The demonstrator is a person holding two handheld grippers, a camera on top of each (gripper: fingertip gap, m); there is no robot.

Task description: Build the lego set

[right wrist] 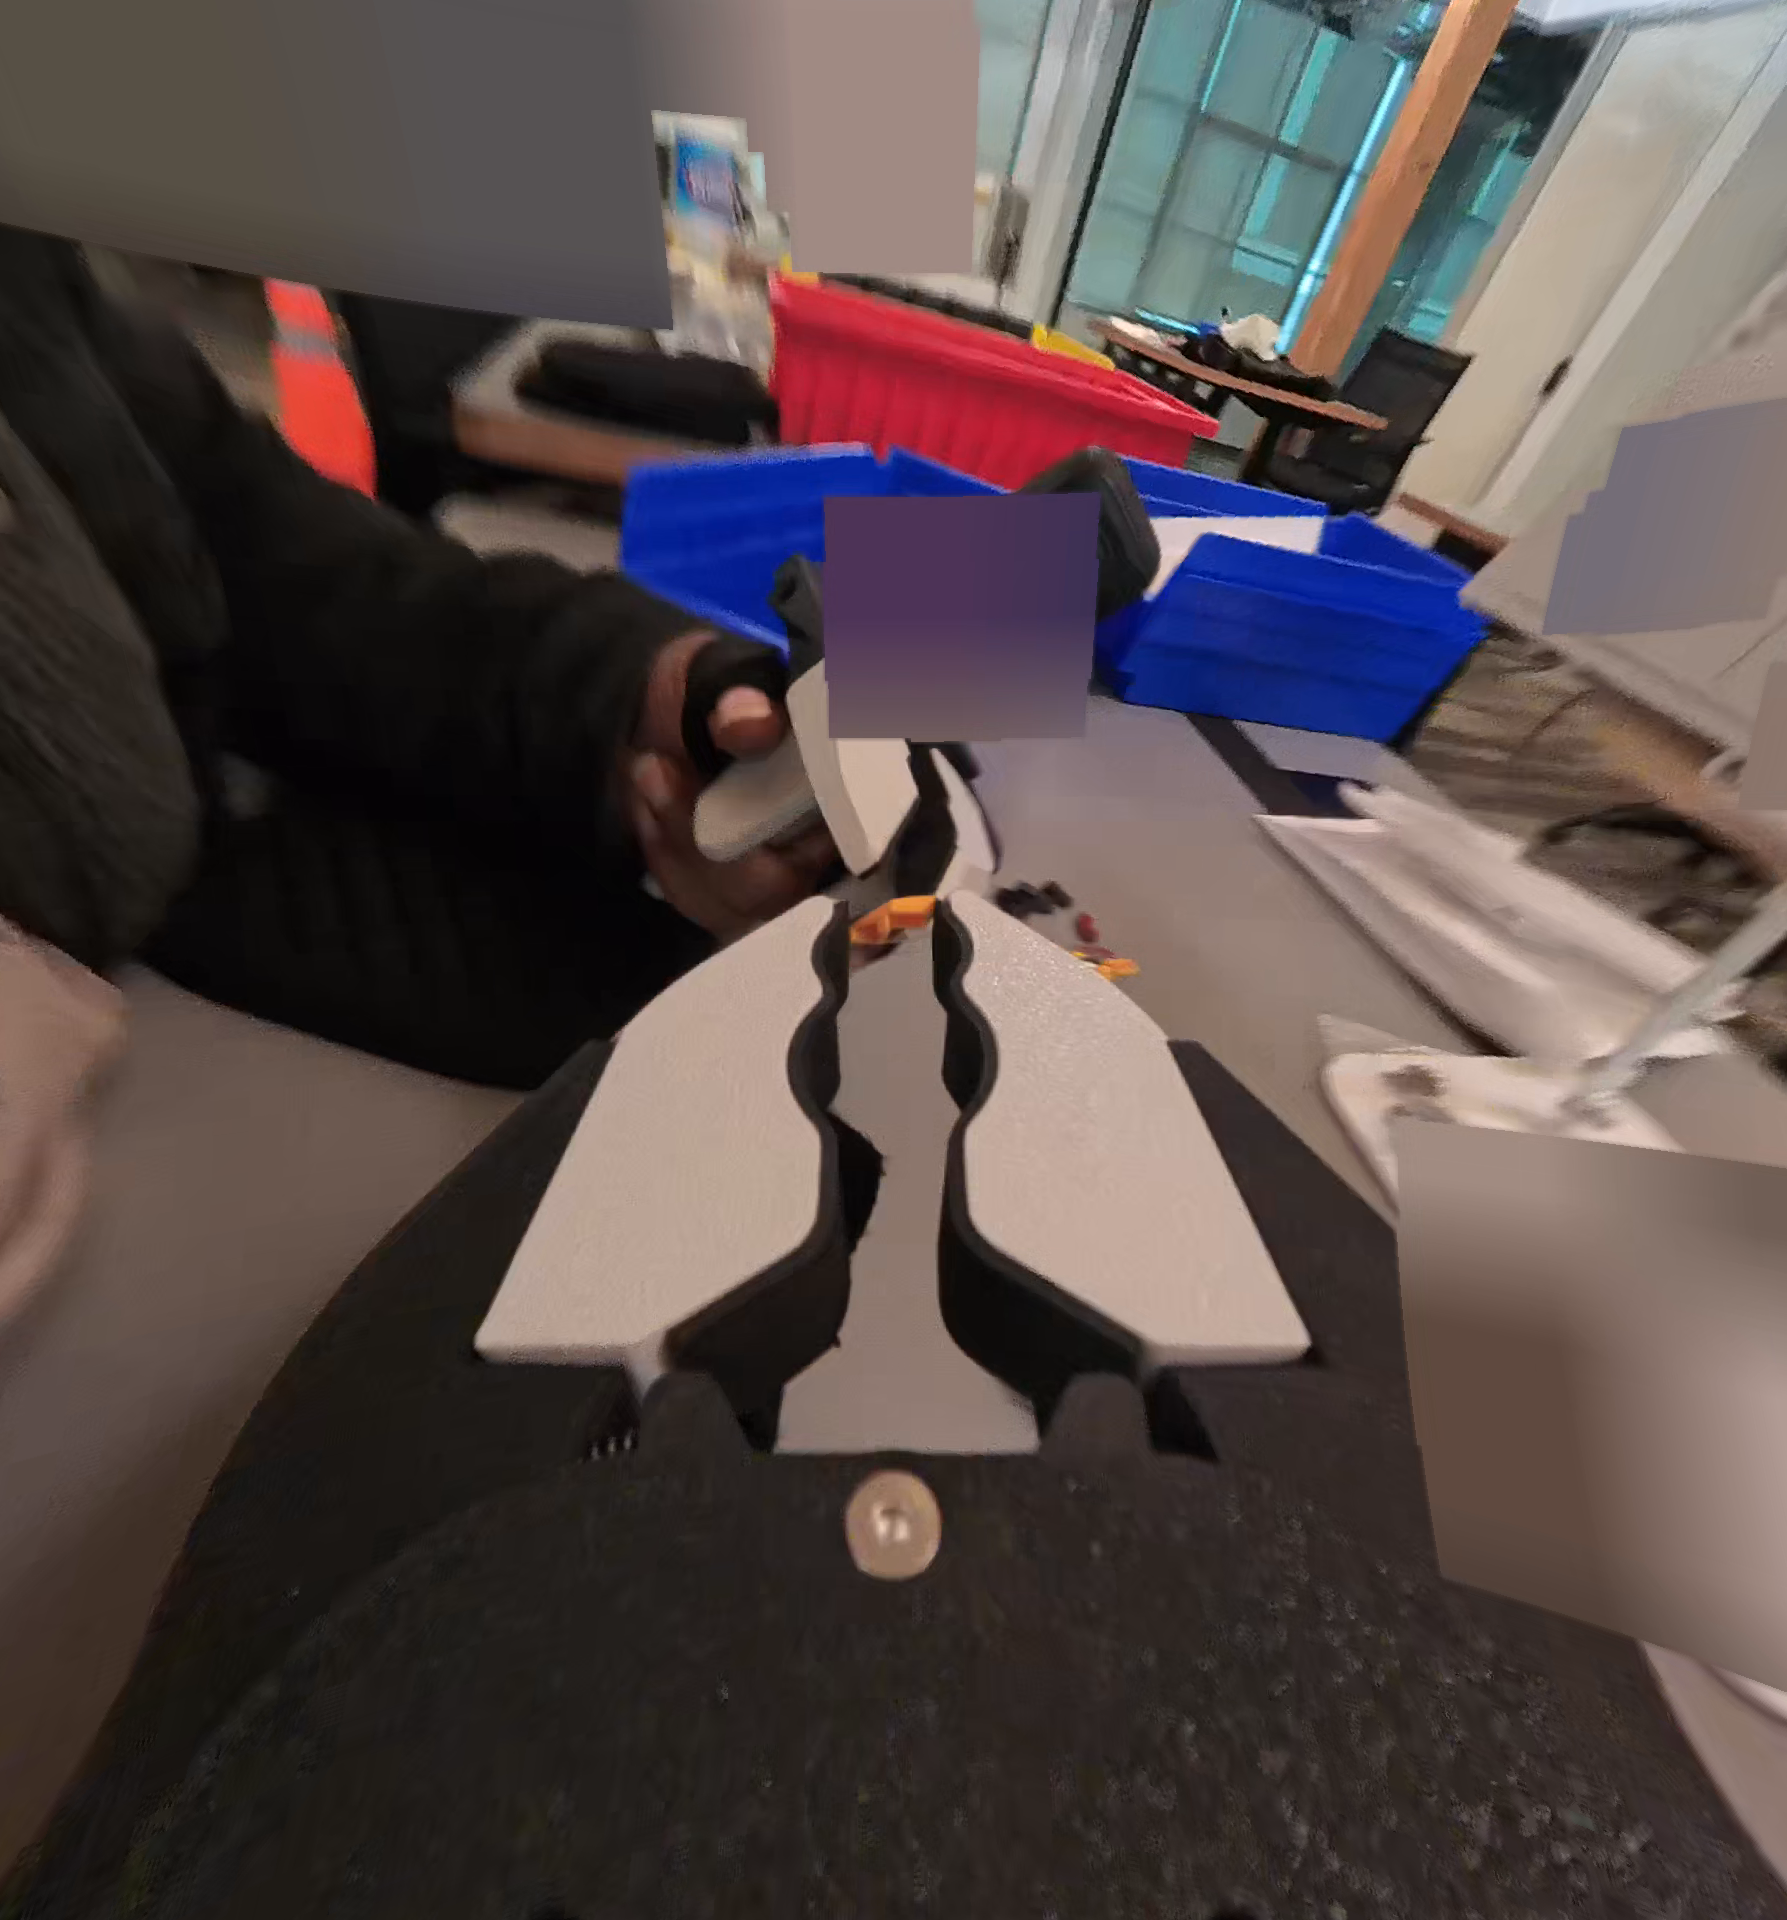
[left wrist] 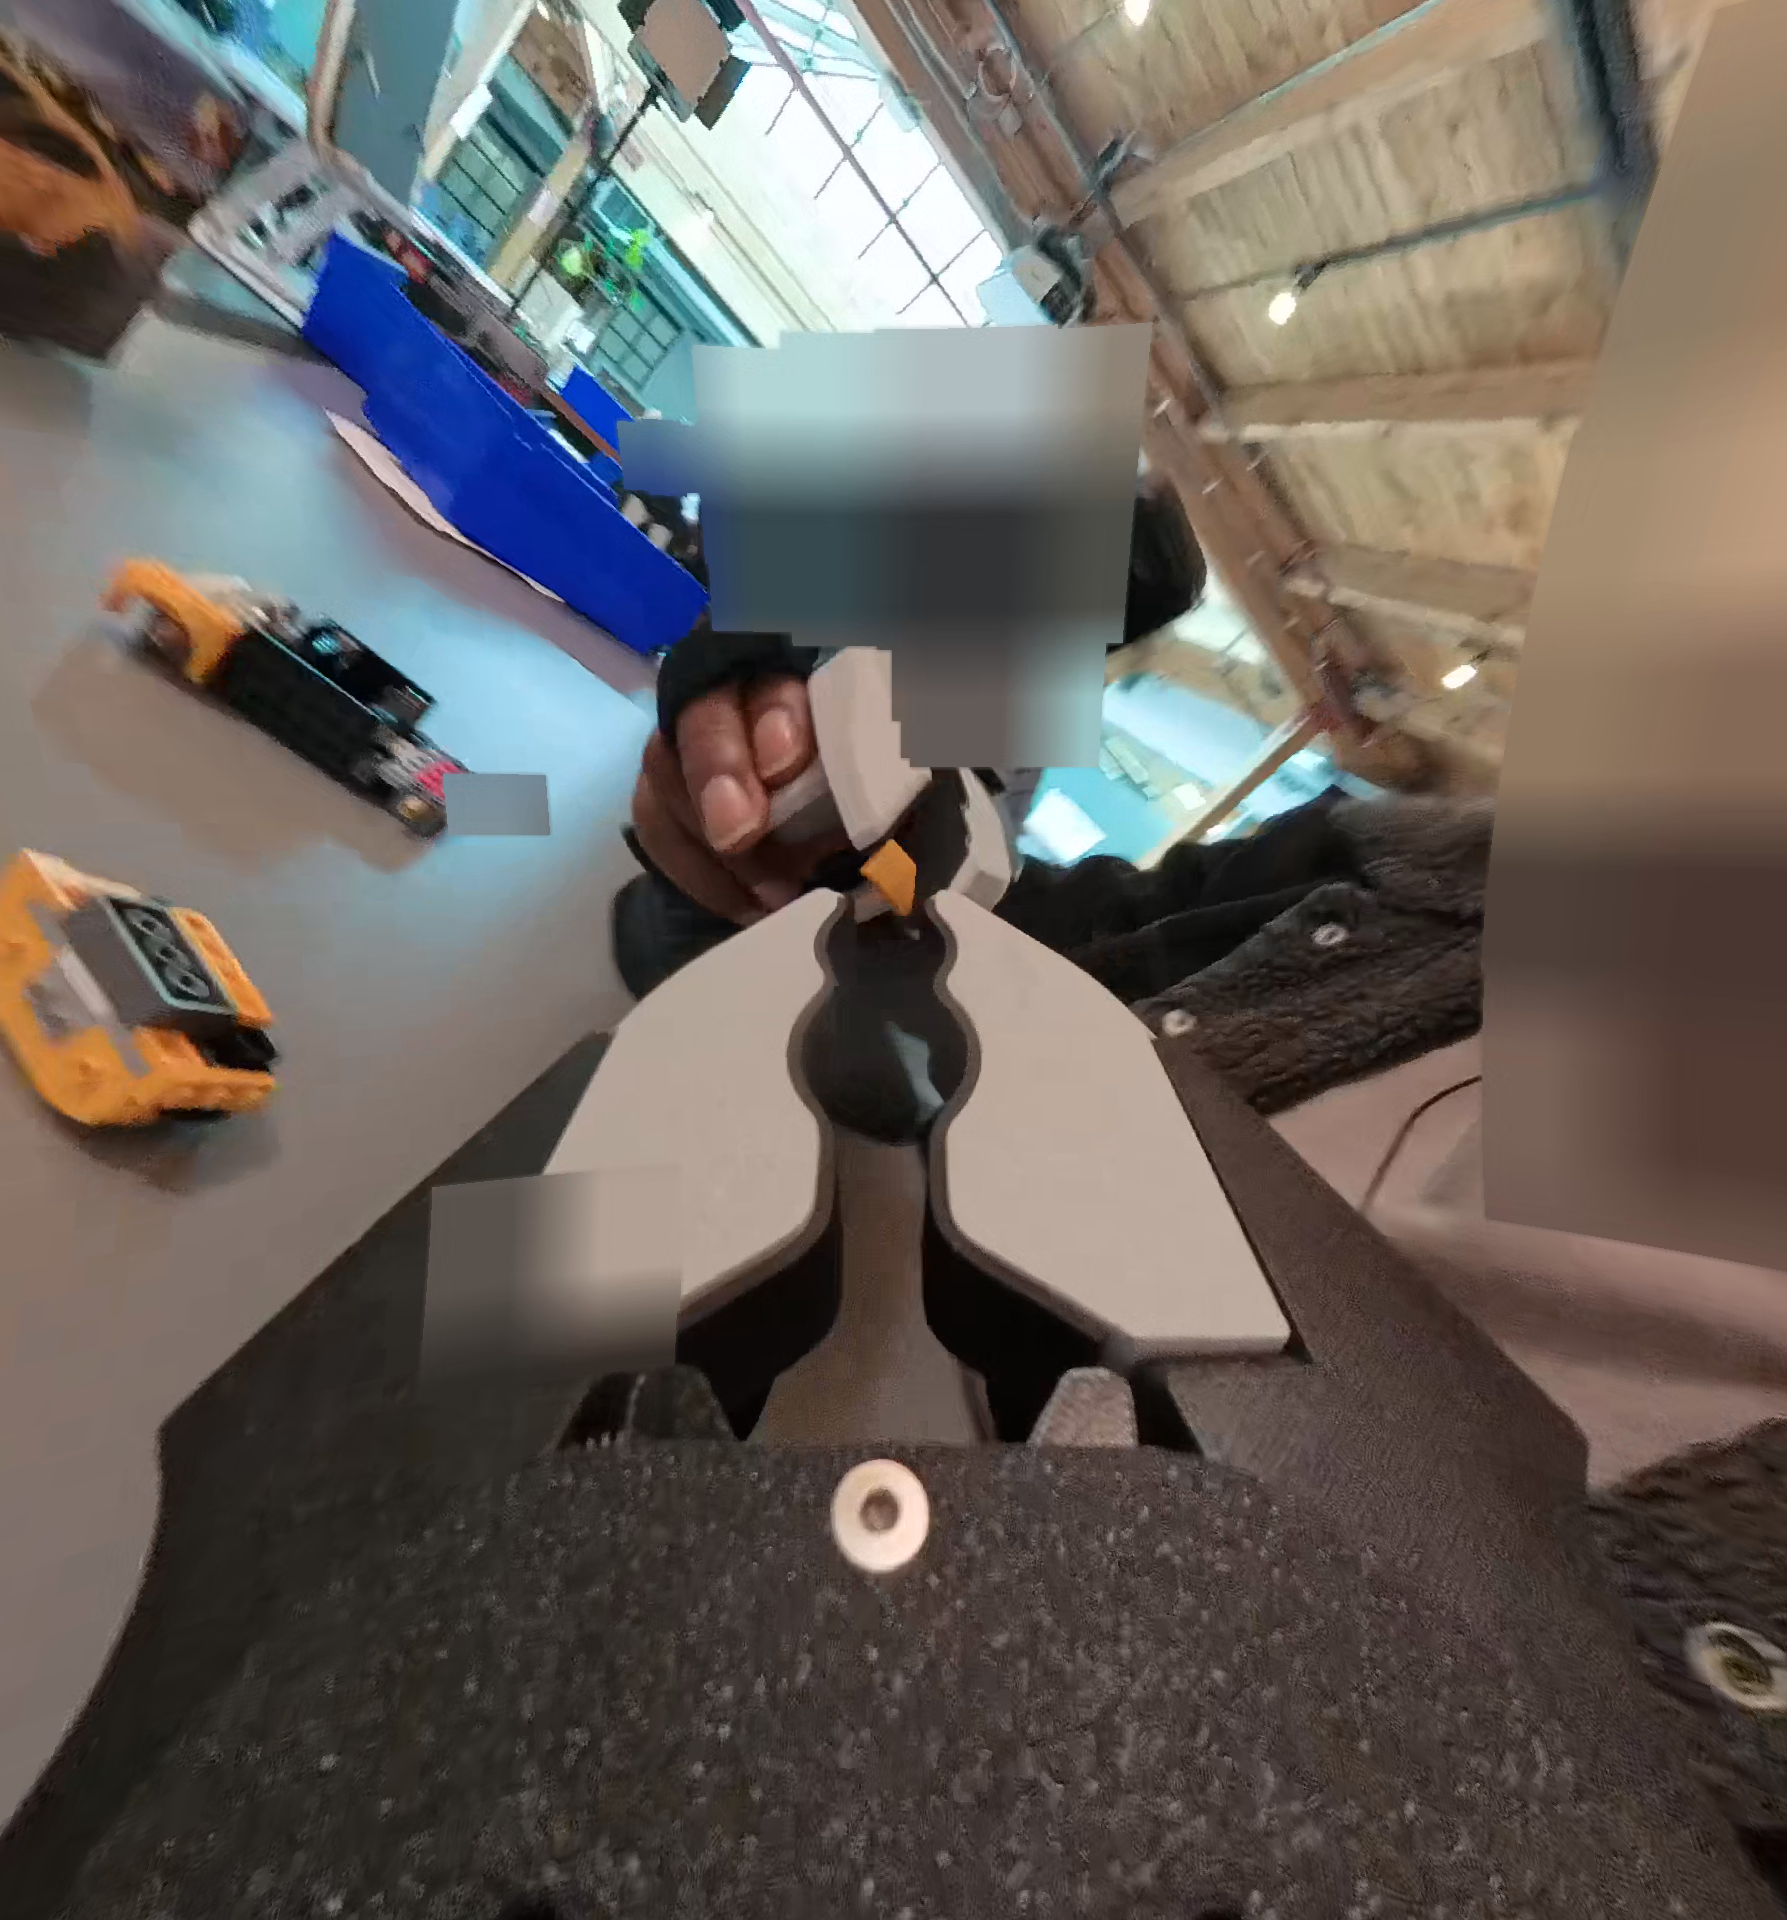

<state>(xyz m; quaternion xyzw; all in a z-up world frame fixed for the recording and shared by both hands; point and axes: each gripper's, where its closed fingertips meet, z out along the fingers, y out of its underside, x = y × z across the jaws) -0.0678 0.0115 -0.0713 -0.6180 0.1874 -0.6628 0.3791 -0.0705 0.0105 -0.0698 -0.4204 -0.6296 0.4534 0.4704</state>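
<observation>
Roughly mid-build, I'd say: two sub-assemblies lie done-ish on the grey table (left wrist: 245,1299) in the left wrist view, a long black-and-orange chassis (left wrist: 297,686) at 10 o'clock and a shorter orange-and-grey block (left wrist: 125,997) at 9, well apart from each other, w/ loose small bits (right wrist: 1076,930) near the grippers in the right wrist view, so plenty is left to attach. The piece in play is a small orange lego part (left wrist: 891,878), held up in the air between the two tools, abt centre frame in both views. The left gripper (left wrist: 884,914) is clenched, tips nearly meeting and pinching the part's near end. The right gripper (right wrist: 891,920) has its tips apart w/ a narrow gap; the same orange part (right wrist: 894,917) sits just in that gap, but I can't tell whether the fingers press it or only flank it. In the right view the part's long axis runs approx 3-to-9, tilted slightly; in the left view it looks foreshortened, pointing away toward 12. Blue bins (right wrist: 1284,613) sit behind at 1-2 o'clock.
</observation>
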